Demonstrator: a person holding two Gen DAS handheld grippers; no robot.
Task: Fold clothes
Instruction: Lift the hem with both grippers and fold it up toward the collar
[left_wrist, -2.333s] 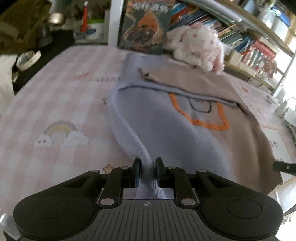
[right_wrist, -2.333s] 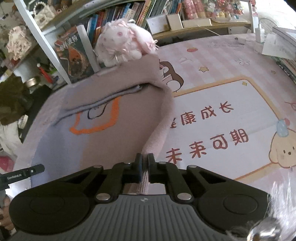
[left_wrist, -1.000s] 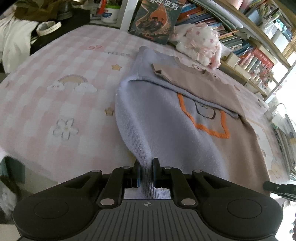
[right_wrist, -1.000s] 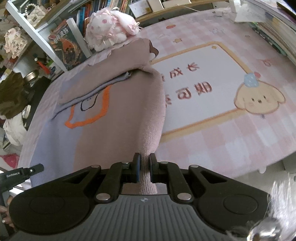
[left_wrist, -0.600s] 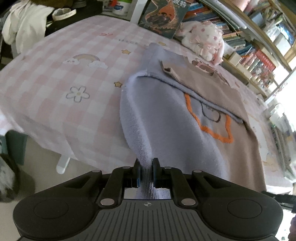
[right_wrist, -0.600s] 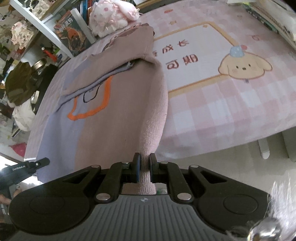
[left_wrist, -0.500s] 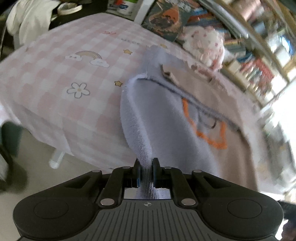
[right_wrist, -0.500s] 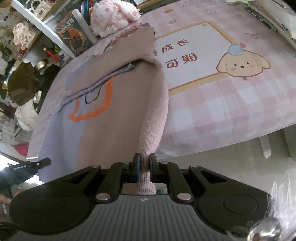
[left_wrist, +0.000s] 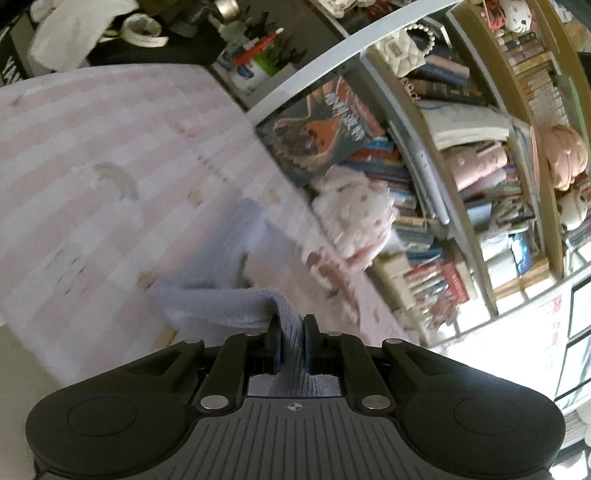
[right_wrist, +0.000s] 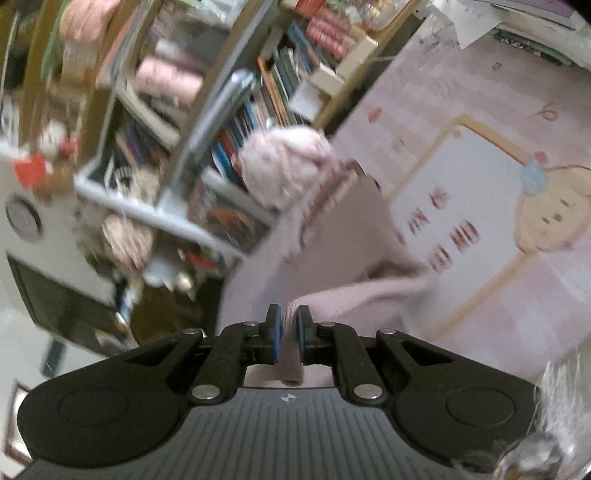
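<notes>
- While both views blur, the left gripper (left_wrist: 290, 332) clenches the sweater's (left_wrist: 229, 302) lilac hem, raised above the pink checked bedspread (left_wrist: 92, 155).
- At three o'clock, the right gripper (right_wrist: 288, 328) pinches its mauve hem.

Sweater (left_wrist: 229, 299) is soft ribbed knit, fuzzy and matt. Gripper bodies: matt black plastic. Plush toy (right_wrist: 284, 166) at 12 o'clock looks fleecy, though blurred.

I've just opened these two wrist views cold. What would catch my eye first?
Each gripper pinches a corner of one knitted sweater: the left gripper on its lavender side, the right gripper on its dusty-pink side, low in each view. Behind the sweater a pink plush toy sits against a crammed bookshelf, and a cartoon puppy is printed on the pink checked cloth at right.
</notes>
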